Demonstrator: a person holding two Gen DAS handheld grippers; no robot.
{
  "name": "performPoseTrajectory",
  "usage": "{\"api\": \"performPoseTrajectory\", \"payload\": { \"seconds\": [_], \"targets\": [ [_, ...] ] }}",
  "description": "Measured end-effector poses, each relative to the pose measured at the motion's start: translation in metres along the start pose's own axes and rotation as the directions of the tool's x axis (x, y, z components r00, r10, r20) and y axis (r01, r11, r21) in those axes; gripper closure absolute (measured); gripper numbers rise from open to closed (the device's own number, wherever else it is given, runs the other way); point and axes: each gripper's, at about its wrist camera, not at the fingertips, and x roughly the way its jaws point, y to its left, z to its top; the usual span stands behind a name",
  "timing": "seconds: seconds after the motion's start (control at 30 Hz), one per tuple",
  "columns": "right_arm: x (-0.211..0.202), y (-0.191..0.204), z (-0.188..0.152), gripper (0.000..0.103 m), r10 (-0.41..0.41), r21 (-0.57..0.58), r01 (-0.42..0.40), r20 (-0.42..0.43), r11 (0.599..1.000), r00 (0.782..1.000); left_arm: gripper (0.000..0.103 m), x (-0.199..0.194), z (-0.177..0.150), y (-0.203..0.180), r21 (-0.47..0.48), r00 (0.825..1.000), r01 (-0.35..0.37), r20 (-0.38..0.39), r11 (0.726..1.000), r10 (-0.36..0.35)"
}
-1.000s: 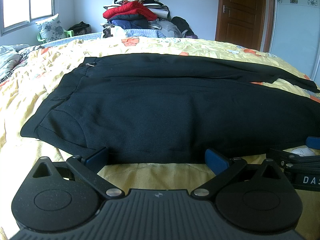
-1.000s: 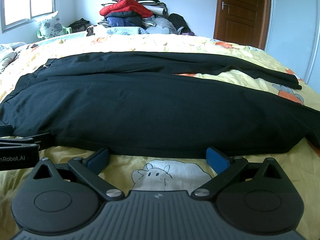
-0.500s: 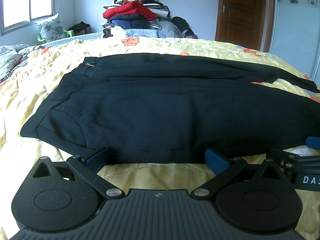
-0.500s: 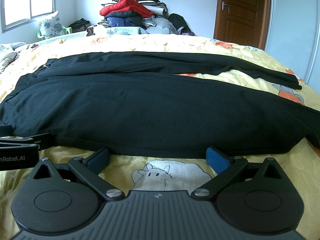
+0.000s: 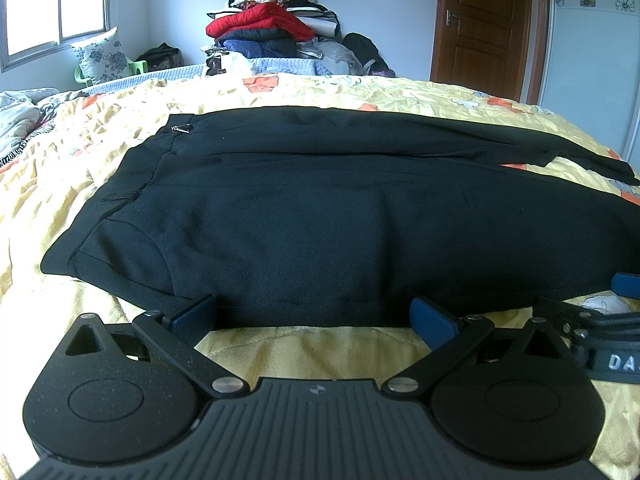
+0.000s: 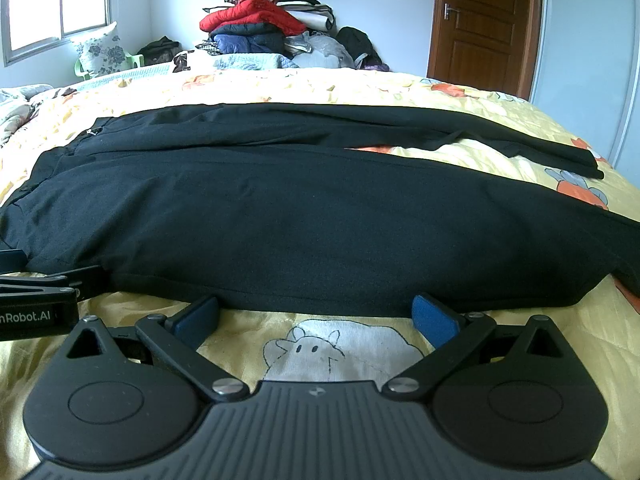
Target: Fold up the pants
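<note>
Here one pair of pants (image 5: 320,216) lies flat on the bed (image 5: 60,168); two grippers, left (image 5: 314,316) and right (image 6: 316,316), both spread wide, sit at its 6 o'clock edge, bare quilt all round.

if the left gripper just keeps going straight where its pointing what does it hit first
Most likely the near edge of the black pants. The left gripper sits open and low over the yellow bedspread, its fingers level with that hem, though exact height is hard to judge.
</note>
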Motion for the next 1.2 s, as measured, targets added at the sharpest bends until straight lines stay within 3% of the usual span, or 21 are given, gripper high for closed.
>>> {"api": "performPoseTrajectory", "payload": {
  "seconds": [0.1, 0.17, 0.27, 0.33, 0.4, 0.5, 0.7, 0.87, 0.97, 1.13, 1.2],
  "targets": [
    [-0.013, -0.008, 0.004, 0.000, 0.117, -0.019, -0.117, -0.005, 0.993, 0.993, 0.000, 0.000, -0.001, 0.001, -0.002, 1.000, 0.002, 0.000, 1.000, -0.002],
    [-0.031, -0.012, 0.014, 0.000, 0.175, -0.047, -0.172, 0.074, 0.984, 0.982, 0.000, 0.000, -0.001, 0.001, -0.001, 1.000, 0.001, 0.000, 1.000, -0.001],
    [-0.043, -0.008, 0.047, 0.000, 0.149, -0.177, -0.116, 0.181, 0.977, 0.972, 0.000, -0.002, -0.001, 0.003, 0.007, 1.000, 0.009, 0.001, 1.000, -0.009],
    [-0.033, -0.006, 0.073, 0.000, 0.160, -0.252, -0.109, 0.190, 0.961, 0.969, 0.000, -0.006, 0.000, 0.005, -0.005, 1.000, -0.002, 0.020, 1.000, 0.002],
    [-0.015, -0.004, 0.099, 0.000, 0.204, -0.310, -0.148, 0.157, 0.939, 0.966, 0.000, -0.014, 0.003, 0.013, -0.026, 0.998, -0.028, 0.056, 0.999, 0.030],
    [0.020, 0.004, 0.134, 0.000, 0.301, -0.392, -0.228, 0.134, 0.891, 0.944, 0.000, -0.025, 0.014, 0.029, -0.060, 0.992, -0.066, 0.104, 0.996, 0.072],
    [0.112, 0.045, 0.191, 0.000, 0.460, -0.552, -0.406, -0.046, 0.728, 0.887, 0.000, -0.022, 0.047, 0.068, -0.167, 0.988, -0.043, 0.136, 0.985, 0.066],
    [0.178, 0.067, 0.229, 0.000, 0.457, -0.582, -0.425, -0.102, 0.693, 0.884, 0.000, -0.014, 0.071, 0.075, -0.106, 0.970, -0.139, 0.183, 0.985, 0.157],
    [0.214, 0.073, 0.247, 0.013, 0.486, -0.551, -0.487, -0.162, 0.678, 0.859, 0.000, -0.007, 0.080, 0.076, -0.077, 0.960, -0.191, 0.191, 0.979, 0.202],
    [0.266, 0.078, 0.267, 0.018, 0.487, -0.498, -0.540, -0.246, 0.678, 0.838, 0.007, 0.015, 0.090, 0.085, -0.051, 0.975, -0.167, 0.139, 0.985, 0.173],
    [0.284, 0.074, 0.272, 0.025, 0.495, -0.447, -0.576, -0.295, 0.684, 0.817, 0.007, 0.021, 0.095, 0.088, -0.057, 0.974, -0.171, 0.140, 0.984, 0.177]
  ]
}}
